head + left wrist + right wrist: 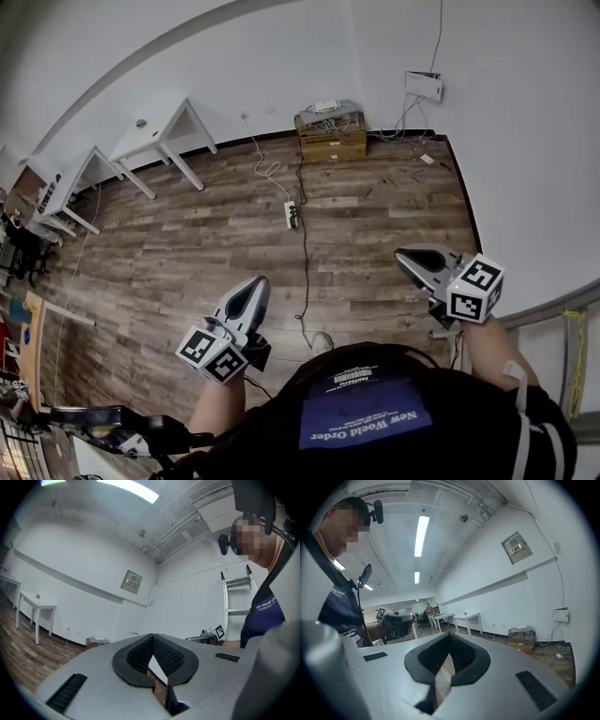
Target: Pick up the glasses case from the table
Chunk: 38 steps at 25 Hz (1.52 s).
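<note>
Left gripper, grey two-jaw type: clenched, empty, held level above brown wood-plank floor. Right gripper, same make: jaws together, nothing between them. Both probably just carried idle ahead of the person, no grasp begun. Glasses case: in no view, so location and appearance cannot be told. White rectangular tables stand by far wall, well apart.

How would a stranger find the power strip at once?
Start at the wooden crate against the far white wall. In front of it, on the wood floor, lies the power strip. It is the only short white bar there, at the end of a white cable.
</note>
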Available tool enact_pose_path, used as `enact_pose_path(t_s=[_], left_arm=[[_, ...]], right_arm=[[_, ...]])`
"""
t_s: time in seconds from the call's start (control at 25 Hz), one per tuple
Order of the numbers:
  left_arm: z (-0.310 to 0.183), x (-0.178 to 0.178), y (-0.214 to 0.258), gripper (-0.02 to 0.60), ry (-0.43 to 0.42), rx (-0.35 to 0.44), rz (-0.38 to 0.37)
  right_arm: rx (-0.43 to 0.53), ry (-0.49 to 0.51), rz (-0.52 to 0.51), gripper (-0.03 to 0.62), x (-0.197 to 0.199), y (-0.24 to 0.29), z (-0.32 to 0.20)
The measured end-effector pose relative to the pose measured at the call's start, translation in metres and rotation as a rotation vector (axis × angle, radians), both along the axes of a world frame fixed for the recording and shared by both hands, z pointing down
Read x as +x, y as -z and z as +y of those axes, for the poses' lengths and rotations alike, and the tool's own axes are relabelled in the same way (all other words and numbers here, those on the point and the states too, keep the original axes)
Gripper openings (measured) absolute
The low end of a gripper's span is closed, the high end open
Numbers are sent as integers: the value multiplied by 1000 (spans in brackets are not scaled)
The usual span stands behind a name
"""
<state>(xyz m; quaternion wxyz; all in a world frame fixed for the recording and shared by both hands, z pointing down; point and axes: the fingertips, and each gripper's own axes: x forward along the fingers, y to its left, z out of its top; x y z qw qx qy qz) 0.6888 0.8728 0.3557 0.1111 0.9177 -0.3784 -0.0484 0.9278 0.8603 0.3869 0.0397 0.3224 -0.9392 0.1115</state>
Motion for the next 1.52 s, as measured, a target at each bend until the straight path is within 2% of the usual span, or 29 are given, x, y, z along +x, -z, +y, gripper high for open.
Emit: enact_pose_path(t_s=[0.24,0.44,0.6,0.84,0.96,1.16,1.4,1.52], left_arm=[[-91,-34,-4,-3,-83,27,28],[-163,-102,16,-3,-107,58,20],[-217,-143,4,-3,-102,47,27],[-240,-168,-22,-3,-81,27,37],[-290,-170,-19,-3,-45,11,35],[-387,-147,-12,-3,46,2,15],[-478,-128,7,-3,179,6,12],[-510,-118,14,-3,230,6,26]], right_arm=[[28,-89,27,0,-31,10,-77],[43,-131,21,0,-90,36,-148],[55,-135,19,0,-129,34,-197],[28,-122,21,0,-151,10,-228],[17,-88,7,0,-152,12,-284],[7,6,-10,0,-131,9,-402],[34,168,-8,0,-126,27,-531],[53,249,-10,0,-129,32,-574]])
